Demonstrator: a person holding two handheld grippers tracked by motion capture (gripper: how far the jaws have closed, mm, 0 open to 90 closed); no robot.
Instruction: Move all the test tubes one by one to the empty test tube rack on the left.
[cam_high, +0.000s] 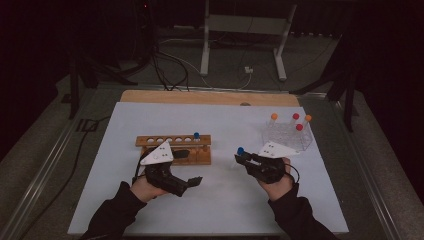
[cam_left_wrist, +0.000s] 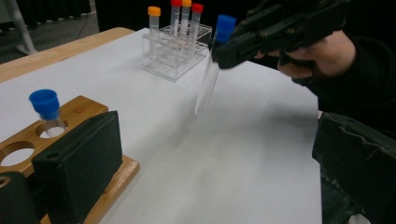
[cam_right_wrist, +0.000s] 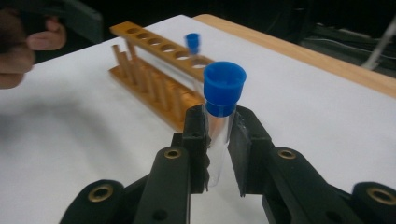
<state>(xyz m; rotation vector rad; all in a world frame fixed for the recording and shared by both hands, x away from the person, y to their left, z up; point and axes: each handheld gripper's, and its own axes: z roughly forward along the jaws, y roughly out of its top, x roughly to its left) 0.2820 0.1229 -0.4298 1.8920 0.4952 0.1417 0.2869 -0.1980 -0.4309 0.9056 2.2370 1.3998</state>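
A wooden tube rack (cam_high: 172, 150) lies mid-table with one blue-capped tube (cam_high: 196, 136) standing in its right-end hole. My right gripper (cam_high: 242, 159) is shut on a second blue-capped clear tube (cam_high: 240, 151), held upright above the white mat to the right of the rack; in the right gripper view the jaws (cam_right_wrist: 217, 140) pinch the tube (cam_right_wrist: 219, 135) just below its cap. My left gripper (cam_high: 191, 167) stands open at the rack's right end with nothing between its jaws. In the left gripper view one jaw rests beside the rack (cam_left_wrist: 79, 116).
A clear plastic rack (cam_high: 287, 136) at the right rear holds several orange- and red-capped tubes. The white mat (cam_high: 225, 200) covers the table, with a wooden strip (cam_high: 210, 96) along its far edge. Cables and a stand's legs lie on the floor beyond.
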